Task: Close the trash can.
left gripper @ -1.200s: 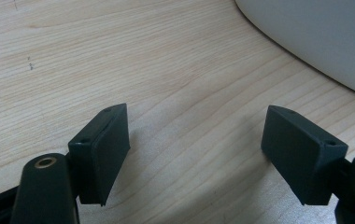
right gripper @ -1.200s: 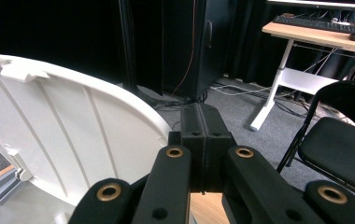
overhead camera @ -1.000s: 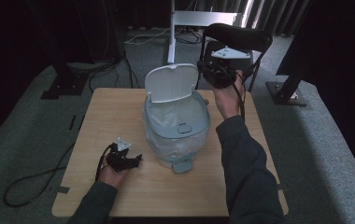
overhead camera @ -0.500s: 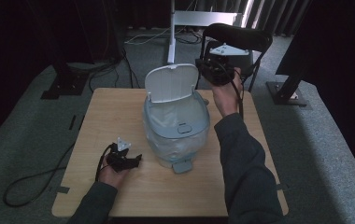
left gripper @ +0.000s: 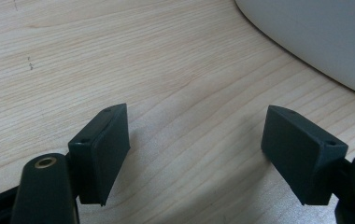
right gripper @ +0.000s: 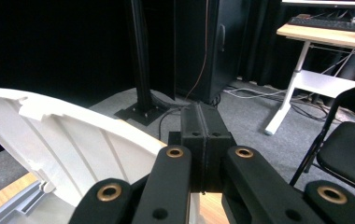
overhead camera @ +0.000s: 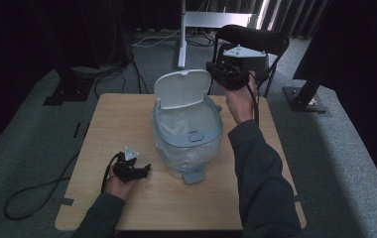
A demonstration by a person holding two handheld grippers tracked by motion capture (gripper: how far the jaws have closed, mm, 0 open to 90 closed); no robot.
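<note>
a pale blue-grey pedal bin (overhead camera: 189, 144) is seen standing near the middle of the wooden tabletop (overhead camera: 122, 114), its white lid (overhead camera: 182, 88) swung up and standing almost upright at the far side. a light liner is seen inside the open mouth, and a small grey pedal (overhead camera: 194, 176) juts from the base toward the person's side.

the right tongs (overhead camera: 215, 74) are held up in the air just beside the lid's right edge, above the far right part of the bin, with the grey three-cornered plate on top. in the right gripper view the right tongs (right gripper: 202, 126) are shown with both jaws pressed flat together, with nothing seen between them; the ribbed white underside of the lid (right gripper: 68, 140) is seen close at the left, but whether it is touched cannot be told.

the left tongs (overhead camera: 144, 171) are rested low on the tabletop at the near left, just beside the bin's base and pointed toward it. in the left gripper view the left tongs (left gripper: 194, 144) are shown with the jaws spread wide apart over bare wood, nothing held, and the curved wall of the bin (left gripper: 315, 42) is seen at the upper right, near but apart from the jaws.

a black folding chair (overhead camera: 256, 42) is seen behind the tabletop on the grey carpet.
</note>
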